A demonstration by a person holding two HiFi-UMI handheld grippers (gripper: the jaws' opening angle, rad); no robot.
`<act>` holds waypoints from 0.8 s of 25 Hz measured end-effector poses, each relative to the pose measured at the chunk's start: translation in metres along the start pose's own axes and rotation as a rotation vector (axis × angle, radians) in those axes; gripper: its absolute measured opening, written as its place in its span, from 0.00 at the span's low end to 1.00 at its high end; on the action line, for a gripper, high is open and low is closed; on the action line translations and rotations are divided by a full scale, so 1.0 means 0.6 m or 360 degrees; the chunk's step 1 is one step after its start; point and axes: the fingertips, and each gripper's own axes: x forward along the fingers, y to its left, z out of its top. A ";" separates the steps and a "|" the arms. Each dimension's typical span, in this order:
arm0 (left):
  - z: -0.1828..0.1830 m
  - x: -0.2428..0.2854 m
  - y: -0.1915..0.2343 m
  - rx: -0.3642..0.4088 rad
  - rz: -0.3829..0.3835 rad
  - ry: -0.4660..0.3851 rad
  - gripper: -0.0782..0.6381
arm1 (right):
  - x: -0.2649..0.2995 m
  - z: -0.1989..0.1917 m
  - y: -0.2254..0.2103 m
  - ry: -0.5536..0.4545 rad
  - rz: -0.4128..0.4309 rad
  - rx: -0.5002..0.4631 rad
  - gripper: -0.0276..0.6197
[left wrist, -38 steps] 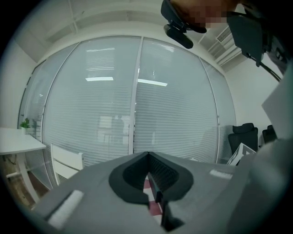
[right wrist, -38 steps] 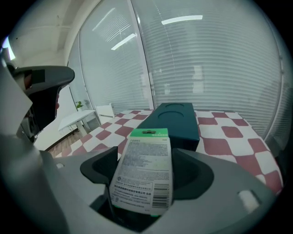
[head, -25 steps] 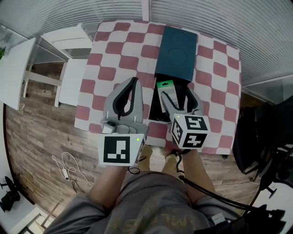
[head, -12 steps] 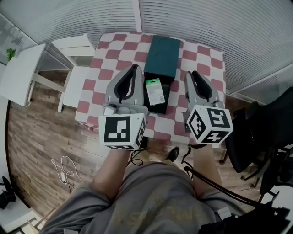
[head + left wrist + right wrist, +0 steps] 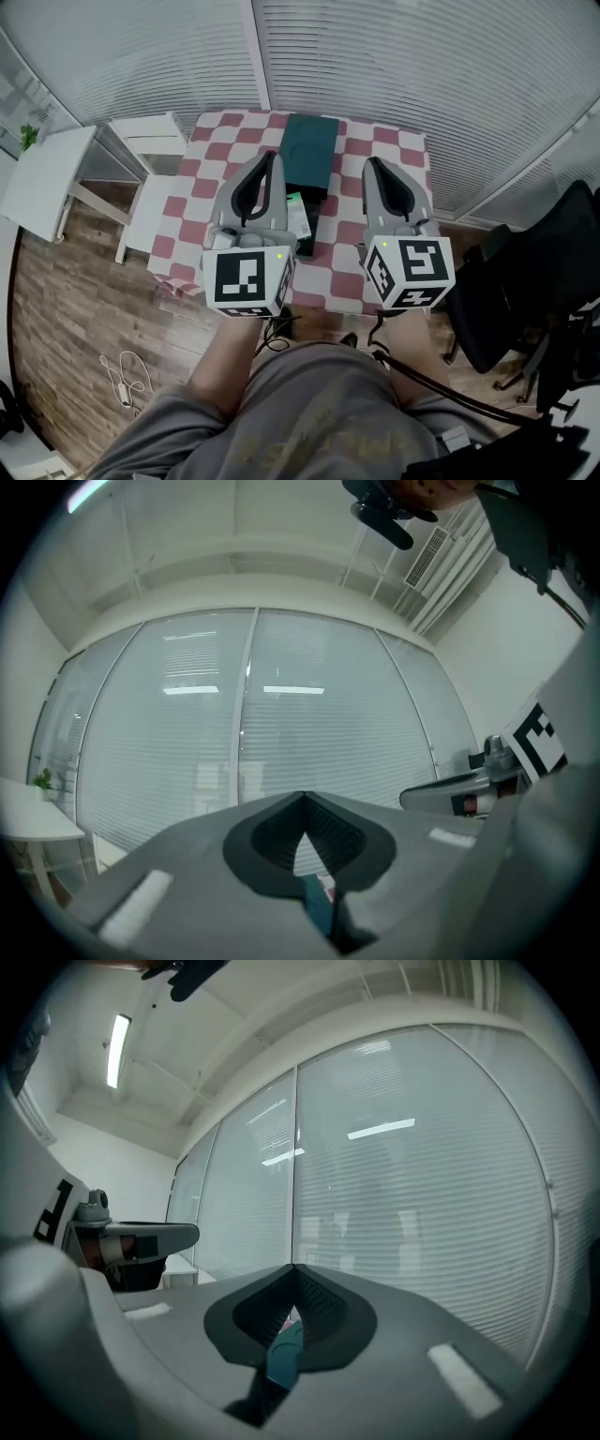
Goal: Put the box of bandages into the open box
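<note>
Since the box of bandages [image 5: 297, 214] lies inside the open box [image 5: 310, 236] on the checked counter [image 5: 384, 220], the placing itself looks finished. That likely explains the pose in the head view: the left gripper [image 5: 271, 157] and the right gripper [image 5: 372, 164] are held side by side, high over the cloth and pointing level toward the window, probably to stand clear of the work. The box of bandages sits below and between the two, nearer the left gripper, whose body hides its left edge. It is well apart from both sets of fingertips, and neither tool carries anything. A teal lid [image 5: 310, 150] lies at the far end of the open box, touching or overlapping it, most likely set there to leave the opening free. In the left gripper view, the fingers [image 5: 267, 841] are closed tip to tip with nothing pinched, facing the window blinds [image 5: 187, 733]. Only a sliver of teal and checked cloth shows low behind them, so the task's thing lies far beneath, out of their reach. In the right gripper view, the fingers [image 5: 323, 1321] have just been closing and now meet with nothing between them. A teal sliver again peeks below the tips, and the box of bandages itself does not show.
</note>
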 end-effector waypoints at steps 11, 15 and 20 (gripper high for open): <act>0.016 0.005 -0.025 0.0061 -0.0026 -0.0015 0.11 | -0.011 0.016 -0.004 -0.0050 0.0015 -0.0035 0.08; 0.016 0.008 -0.026 0.0065 -0.0029 -0.0017 0.11 | -0.012 0.015 -0.005 -0.0057 0.0017 -0.0025 0.08; 0.015 0.014 -0.025 0.0061 -0.0039 -0.0012 0.11 | -0.008 0.013 -0.005 -0.0053 0.0011 -0.0023 0.08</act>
